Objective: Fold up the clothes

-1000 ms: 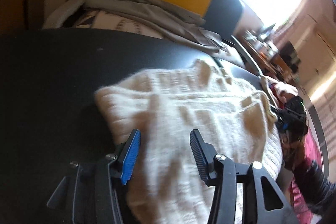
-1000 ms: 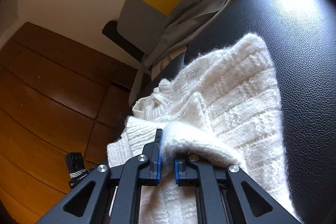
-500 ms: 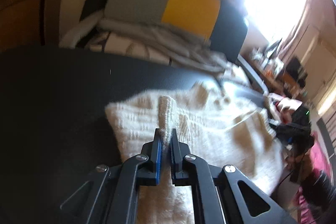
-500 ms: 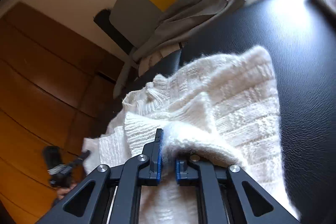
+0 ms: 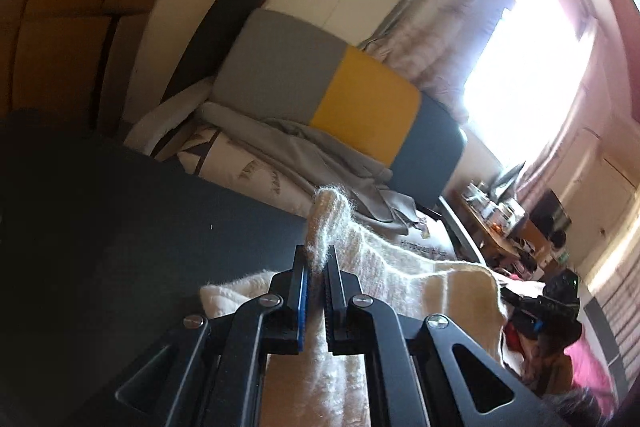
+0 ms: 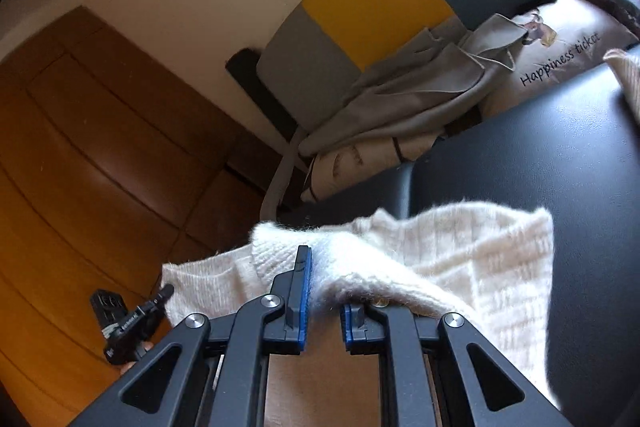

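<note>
A cream knitted sweater (image 5: 400,267) lies partly on the black table (image 5: 120,227). My left gripper (image 5: 316,255) is shut on a raised fold of the sweater, which sticks up between its pads. From there the knit stretches right to the other gripper's dark body (image 5: 548,307). In the right wrist view, my right gripper (image 6: 324,287) pinches a thick rolled edge of the sweater (image 6: 480,255); the cloth covers its right fingertip. The lifted edge hangs over the table (image 6: 540,155), and the left gripper's body (image 6: 128,319) shows at the lower left.
Behind the table stands a chair with a grey, yellow and dark blue back (image 5: 320,83). A grey garment (image 5: 312,147) and a printed cushion (image 6: 560,59) lie on it. A wooden wardrobe (image 6: 80,167) is on one side, a cluttered desk (image 5: 492,215) by the bright window.
The left gripper, open over the sweater a second ago, has shut on a fold of it. Both grippers have risen and lifted the sweater's edge off the table.
</note>
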The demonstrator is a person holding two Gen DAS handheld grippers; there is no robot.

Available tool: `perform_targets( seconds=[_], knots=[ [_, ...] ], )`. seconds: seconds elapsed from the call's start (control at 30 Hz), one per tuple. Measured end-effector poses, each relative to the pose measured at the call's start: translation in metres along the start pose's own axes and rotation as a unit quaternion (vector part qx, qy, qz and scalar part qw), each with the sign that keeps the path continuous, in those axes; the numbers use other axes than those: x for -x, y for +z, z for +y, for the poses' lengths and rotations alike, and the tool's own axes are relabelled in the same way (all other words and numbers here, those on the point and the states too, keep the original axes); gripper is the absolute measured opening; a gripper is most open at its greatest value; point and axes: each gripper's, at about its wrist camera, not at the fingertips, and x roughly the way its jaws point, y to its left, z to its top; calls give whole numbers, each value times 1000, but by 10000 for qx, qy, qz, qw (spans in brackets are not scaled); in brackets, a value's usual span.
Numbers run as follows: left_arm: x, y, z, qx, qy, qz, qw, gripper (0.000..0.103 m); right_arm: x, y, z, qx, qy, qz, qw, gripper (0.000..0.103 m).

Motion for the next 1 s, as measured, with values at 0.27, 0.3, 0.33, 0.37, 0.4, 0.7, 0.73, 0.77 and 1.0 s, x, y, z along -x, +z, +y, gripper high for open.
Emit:
perform_targets(
  seconds=[0.27, 0.3, 0.33, 0.37, 0.4, 0.7, 0.73, 0.77, 1.0],
  knots=[
    [-98, -33, 30, 279, 441, 986, 9938, 5, -39, -9, -68, -769, -450, 384, 9953, 14],
    [-105, -42, 35, 375, 485, 1111, 9919, 5, -41, -16, -78, -899, -477, 434, 9939, 12],
    [-111, -54, 41, 499, 447, 1263, 9897, 5, -43, -23, -87, -1021, -491, 472, 9924, 7],
    [-111, -64, 44, 543, 406, 1346, 9886, 5, -38, -28, -91, -1062, -391, 390, 9928, 7],
    [-107, -73, 45, 515, 347, 1296, 9896, 5, -30, -35, -93, -1096, -316, 296, 9930, 7],
    [-24, -145, 29, 544, 147, 1325, 9896, 5, 54, -111, -89, -1038, -263, 287, 9938, 6],
    [-17, -152, 27, 549, 144, 1325, 9896, 5, 64, -119, -88, -1083, -257, 291, 9934, 6],
    [-11, -158, 25, 584, 133, 1326, 9894, 5, 73, -127, -88, -1131, -247, 295, 9928, 6],
    [8, -166, 4, 256, 251, 1449, 9888, 6, 116, -151, -82, -1537, 138, 319, 9875, 37]
  ],
)
